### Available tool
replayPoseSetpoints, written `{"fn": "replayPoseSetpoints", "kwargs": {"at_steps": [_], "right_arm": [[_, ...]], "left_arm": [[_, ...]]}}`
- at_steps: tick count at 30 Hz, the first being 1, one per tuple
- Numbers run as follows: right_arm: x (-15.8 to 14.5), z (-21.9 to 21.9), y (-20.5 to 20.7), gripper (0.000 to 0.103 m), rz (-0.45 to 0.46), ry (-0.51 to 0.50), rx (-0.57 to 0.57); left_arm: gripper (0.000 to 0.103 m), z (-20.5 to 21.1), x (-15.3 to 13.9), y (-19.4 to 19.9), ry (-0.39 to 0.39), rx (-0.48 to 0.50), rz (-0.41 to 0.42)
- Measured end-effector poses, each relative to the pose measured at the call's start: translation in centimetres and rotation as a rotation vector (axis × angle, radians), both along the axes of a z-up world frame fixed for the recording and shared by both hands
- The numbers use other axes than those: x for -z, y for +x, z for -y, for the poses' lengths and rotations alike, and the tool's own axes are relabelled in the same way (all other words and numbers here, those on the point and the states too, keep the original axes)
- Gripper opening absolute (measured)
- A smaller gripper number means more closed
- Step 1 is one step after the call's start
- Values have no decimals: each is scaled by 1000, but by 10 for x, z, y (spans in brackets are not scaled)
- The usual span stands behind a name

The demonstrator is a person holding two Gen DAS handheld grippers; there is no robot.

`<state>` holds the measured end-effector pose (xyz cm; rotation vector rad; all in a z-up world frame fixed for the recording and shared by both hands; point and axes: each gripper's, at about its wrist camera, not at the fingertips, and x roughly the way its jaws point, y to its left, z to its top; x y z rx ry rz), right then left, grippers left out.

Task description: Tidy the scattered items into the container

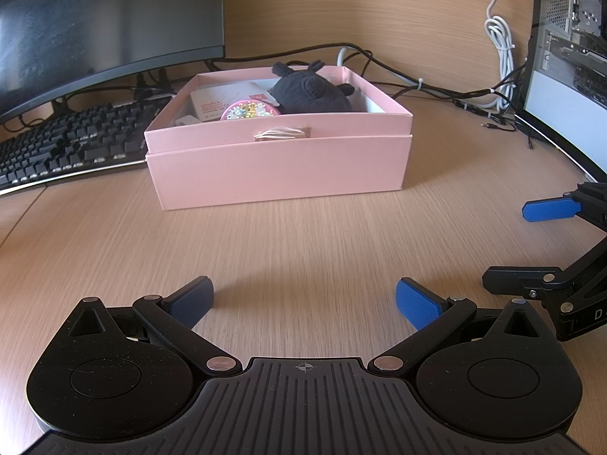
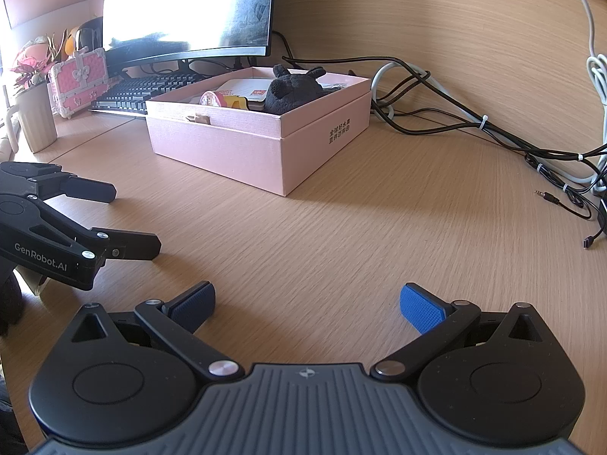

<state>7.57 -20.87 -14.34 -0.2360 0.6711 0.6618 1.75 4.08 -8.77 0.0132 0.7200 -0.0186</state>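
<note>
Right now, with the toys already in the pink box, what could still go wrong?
The black plush toy pokes above the pink box rim, so it might tumble out if bumped. Loose cables and a small plug lie beside the box; the open right gripper could snag them. The open left gripper is close by.

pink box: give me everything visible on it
The pink box is a rectangular, matte, cardboard-looking container, lid off, sitting flat on the wooden desk just right of the keyboard. A seam runs round its walls, with a small tan pull tab on the front wall and dark printed characters on one side. Inside: a black plush toy, a round sparkly pink item and a white card. Neither gripper touches it.
</note>
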Motion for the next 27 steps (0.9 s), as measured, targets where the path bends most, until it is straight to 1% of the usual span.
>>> {"fn": "replayPoseSetpoints", "kwargs": {"at_steps": [16, 27], "right_arm": [[0, 0, 0, 103, 0, 0, 0], [0, 1, 0, 103, 0, 0, 0]], "left_arm": [[103, 1, -1, -5, 2, -7, -16], [103, 2, -1, -5, 2, -11, -11]]}}
